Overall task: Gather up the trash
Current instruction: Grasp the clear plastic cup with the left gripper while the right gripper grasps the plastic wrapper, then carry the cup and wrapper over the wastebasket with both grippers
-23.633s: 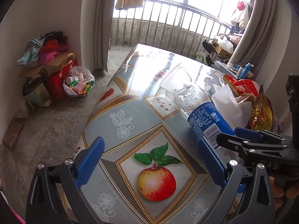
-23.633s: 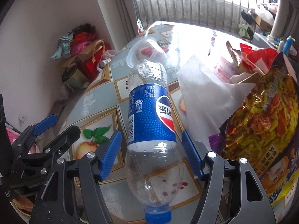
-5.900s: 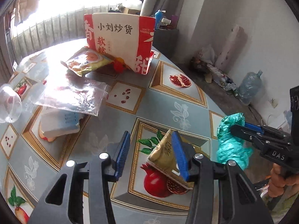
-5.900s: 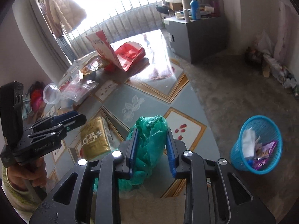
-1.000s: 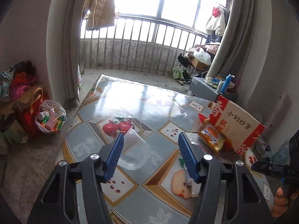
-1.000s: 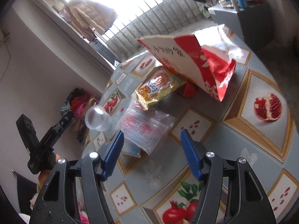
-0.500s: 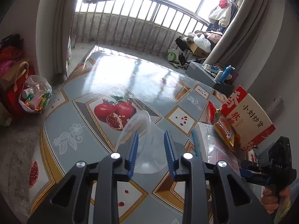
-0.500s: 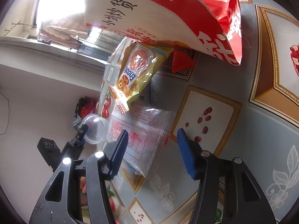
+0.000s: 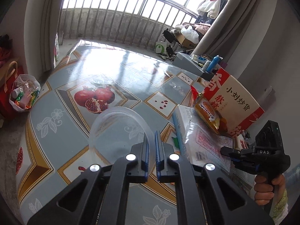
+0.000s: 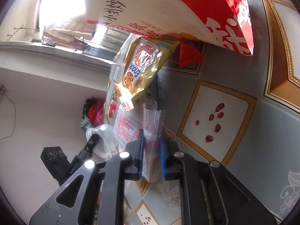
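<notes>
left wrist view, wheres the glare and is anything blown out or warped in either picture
Left wrist view: window light glares off the far half of the tablecloth; railing bars bow with the fisheye; the clear cup stays sharp. Right wrist view: the window top left is blown out white; the red and white box looms stretched, the scene steeply rolled.

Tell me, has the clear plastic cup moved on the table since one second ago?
Cannot tell. The left hand-held gripper has just closed on the cup's rim, and the cup lies near the pomegranate picture as before; the camera itself shifted.
</notes>
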### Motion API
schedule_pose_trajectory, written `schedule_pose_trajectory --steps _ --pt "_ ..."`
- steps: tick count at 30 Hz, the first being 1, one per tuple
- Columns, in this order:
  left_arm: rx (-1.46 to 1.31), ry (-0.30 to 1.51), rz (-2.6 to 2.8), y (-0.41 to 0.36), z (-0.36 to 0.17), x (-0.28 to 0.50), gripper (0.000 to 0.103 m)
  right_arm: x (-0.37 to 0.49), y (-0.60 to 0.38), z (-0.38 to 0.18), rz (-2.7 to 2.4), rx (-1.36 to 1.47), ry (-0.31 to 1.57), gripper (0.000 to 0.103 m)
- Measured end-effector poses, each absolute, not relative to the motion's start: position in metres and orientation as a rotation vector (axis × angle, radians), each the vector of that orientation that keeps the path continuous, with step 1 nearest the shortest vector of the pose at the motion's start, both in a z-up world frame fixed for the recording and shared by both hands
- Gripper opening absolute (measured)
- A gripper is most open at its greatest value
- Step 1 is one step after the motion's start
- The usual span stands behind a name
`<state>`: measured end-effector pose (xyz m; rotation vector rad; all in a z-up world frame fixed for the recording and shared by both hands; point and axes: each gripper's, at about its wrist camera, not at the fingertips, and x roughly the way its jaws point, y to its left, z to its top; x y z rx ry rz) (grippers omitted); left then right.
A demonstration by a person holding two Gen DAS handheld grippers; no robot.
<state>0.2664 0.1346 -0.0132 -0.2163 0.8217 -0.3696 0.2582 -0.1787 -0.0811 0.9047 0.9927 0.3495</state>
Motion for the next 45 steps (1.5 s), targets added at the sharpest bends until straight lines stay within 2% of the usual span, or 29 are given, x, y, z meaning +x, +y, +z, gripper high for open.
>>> schedule_pose_trajectory --steps 13,25,45 --pt "-0.223 0.862 -0.489 0.097 -0.007 0.209 0.005 0.214 -0.177 -0.064 0.392 0.864 0.987 0.005" --pt "-0.215 0.842 -0.542 0.076 0.013 0.151 0.005 0.163 -0.198 -0.049 0.395 0.894 0.881 0.004" --pt "-0.124 0.772 -0.722 -0.008 0.057 0.136 0.005 0.095 -0.264 -0.031 0.338 0.949 0.701 0.004"
